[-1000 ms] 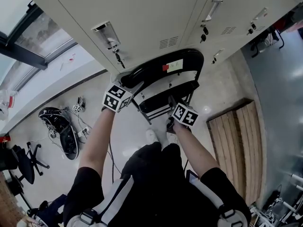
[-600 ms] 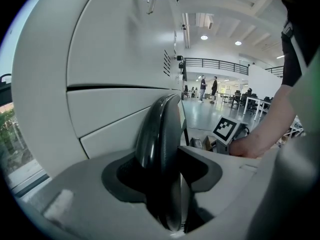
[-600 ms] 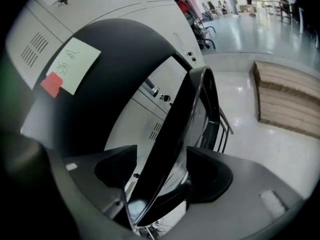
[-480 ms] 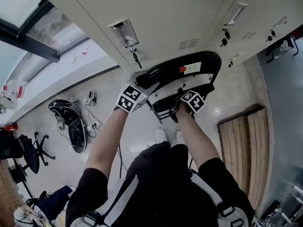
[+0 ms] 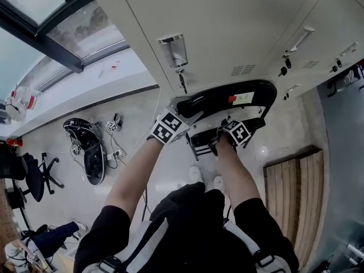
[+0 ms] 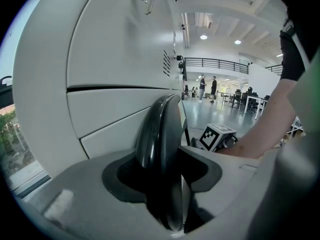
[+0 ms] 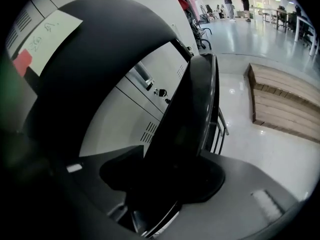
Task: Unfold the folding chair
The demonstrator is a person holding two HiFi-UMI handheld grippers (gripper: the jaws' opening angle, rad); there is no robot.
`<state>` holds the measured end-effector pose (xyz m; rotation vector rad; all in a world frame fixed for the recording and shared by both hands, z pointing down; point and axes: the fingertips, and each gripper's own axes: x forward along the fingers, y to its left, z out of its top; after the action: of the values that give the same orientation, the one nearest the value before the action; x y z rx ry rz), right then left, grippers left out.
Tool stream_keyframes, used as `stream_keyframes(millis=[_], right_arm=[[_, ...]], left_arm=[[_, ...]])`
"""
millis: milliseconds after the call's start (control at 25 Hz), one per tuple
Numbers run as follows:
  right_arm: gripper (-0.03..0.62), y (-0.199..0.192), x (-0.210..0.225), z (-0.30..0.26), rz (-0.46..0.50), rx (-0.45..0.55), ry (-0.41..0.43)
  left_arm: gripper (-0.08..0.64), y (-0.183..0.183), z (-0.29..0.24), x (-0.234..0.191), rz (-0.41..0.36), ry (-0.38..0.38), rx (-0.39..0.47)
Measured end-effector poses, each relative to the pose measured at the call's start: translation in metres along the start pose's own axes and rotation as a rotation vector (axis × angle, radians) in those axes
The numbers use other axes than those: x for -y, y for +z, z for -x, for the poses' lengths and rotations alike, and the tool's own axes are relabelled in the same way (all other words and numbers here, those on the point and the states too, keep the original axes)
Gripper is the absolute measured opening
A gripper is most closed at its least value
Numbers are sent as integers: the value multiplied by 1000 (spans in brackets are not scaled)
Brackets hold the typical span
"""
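A bank of lockers fills the top of the head view. The one folding chair leans against it, just off centre toward 1 o'clock, folded nearly flat. One wooden platform lies on the floor at 4 o'clock, well apart from the chair.

The step in hand looks like the opening itself — both grips are set, but the parts are not yet drawn apart. The chair's backrest stands edge-on between the jaws of the left gripper, which pinch its rim at the chair's 9 o'clock end. The seat runs down between the jaws of the right gripper. Those jaws have just been closing and now clamp the seat's edge.

Next, I judge, the left should hold the backrest steady while the right swings the seat down and toward the person — the legs must spread without sliding along the lockers.

Count: one chair, one platform, two grippers, and two labels on the backrest, one red and one white.
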<state>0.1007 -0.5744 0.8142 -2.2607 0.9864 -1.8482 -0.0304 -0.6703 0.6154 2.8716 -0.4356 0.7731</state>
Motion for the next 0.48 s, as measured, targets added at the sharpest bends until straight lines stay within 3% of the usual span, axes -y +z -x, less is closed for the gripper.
stream_keyframes(millis=[480], right_arm=[[219, -11, 25, 23, -38, 46, 96]], left_arm=[[186, -1, 3, 2, 14, 9, 12]])
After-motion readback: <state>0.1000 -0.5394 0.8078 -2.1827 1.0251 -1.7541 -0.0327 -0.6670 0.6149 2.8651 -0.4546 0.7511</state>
